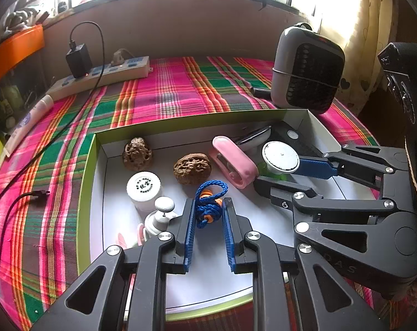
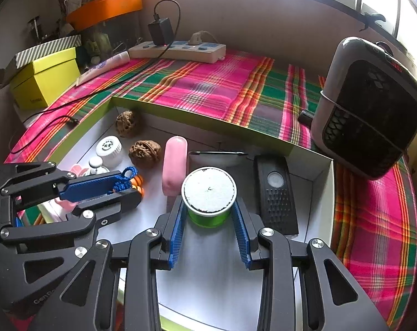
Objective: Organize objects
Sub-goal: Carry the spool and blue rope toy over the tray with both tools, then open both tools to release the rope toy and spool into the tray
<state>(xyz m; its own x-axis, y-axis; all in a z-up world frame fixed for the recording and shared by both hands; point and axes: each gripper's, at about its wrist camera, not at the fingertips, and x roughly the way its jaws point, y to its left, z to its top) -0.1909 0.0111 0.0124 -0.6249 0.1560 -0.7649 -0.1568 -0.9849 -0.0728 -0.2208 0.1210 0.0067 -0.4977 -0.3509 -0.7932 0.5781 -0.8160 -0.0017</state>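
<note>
A green-rimmed white box [image 1: 98,171] lies on the plaid cloth; its far wall shows in the right wrist view [image 2: 208,118]. My left gripper [image 1: 208,207] is shut on a blue cord with orange beads [image 1: 208,204], inside the box; the cord also shows in the right wrist view [image 2: 127,179]. My right gripper [image 2: 208,207] is shut on a green jar with a white lid [image 2: 208,190], which shows in the left wrist view [image 1: 280,156]. Two walnuts [image 1: 192,168] [image 1: 137,154], a pink case [image 1: 236,162], a white bottle [image 1: 144,189] and a black remote [image 2: 276,193] lie in the box.
A grey fan heater [image 2: 368,107] stands at the right by the box. A power strip [image 2: 178,49] with a black charger and cable lies at the back. A yellow box [image 2: 45,80] sits at the far left. A tube [image 1: 29,121] lies on the cloth's left edge.
</note>
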